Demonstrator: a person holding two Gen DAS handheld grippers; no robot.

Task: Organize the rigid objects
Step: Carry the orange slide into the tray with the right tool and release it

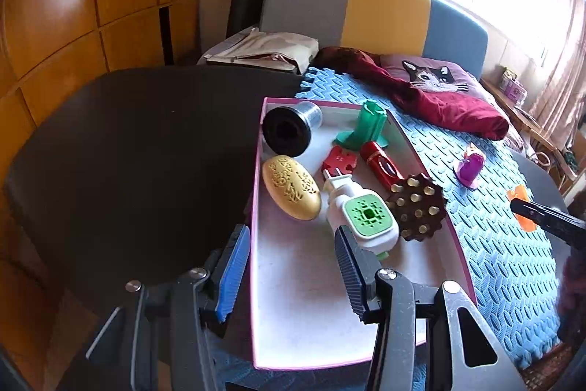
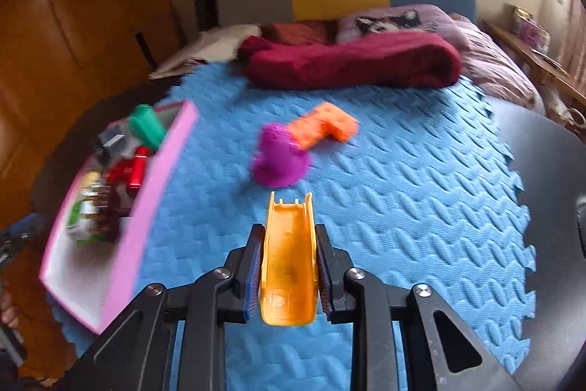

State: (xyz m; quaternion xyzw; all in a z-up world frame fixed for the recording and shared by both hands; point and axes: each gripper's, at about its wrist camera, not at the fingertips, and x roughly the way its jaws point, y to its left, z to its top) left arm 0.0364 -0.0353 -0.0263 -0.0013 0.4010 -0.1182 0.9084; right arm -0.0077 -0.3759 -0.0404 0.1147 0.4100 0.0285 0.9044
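Note:
A pink-edged box (image 1: 293, 299) holds several objects: a black spool (image 1: 287, 131), a gold oval piece (image 1: 291, 187), a green stand (image 1: 368, 127), red pieces (image 1: 377, 163), a white and green plug-in device (image 1: 366, 218) and a brown studded piece (image 1: 417, 206). My left gripper (image 1: 289, 266) is open over the box's near left edge, empty. My right gripper (image 2: 289, 266) is shut on an orange channel-shaped piece (image 2: 289, 266) above the blue mat (image 2: 403, 207). A purple piece (image 2: 278, 156) and an orange block (image 2: 322, 127) lie on the mat ahead. The box (image 2: 146, 200) is at the left in the right wrist view.
The blue foam mat (image 1: 494, 226) covers part of a dark round table (image 1: 128, 152). A dark red cloth (image 2: 351, 61) and a cat-print cushion (image 1: 432, 76) lie at the mat's far side. A colour-block chair back (image 1: 384, 10) stands behind. The right gripper's tip (image 1: 542, 213) shows at the left wrist view's right edge.

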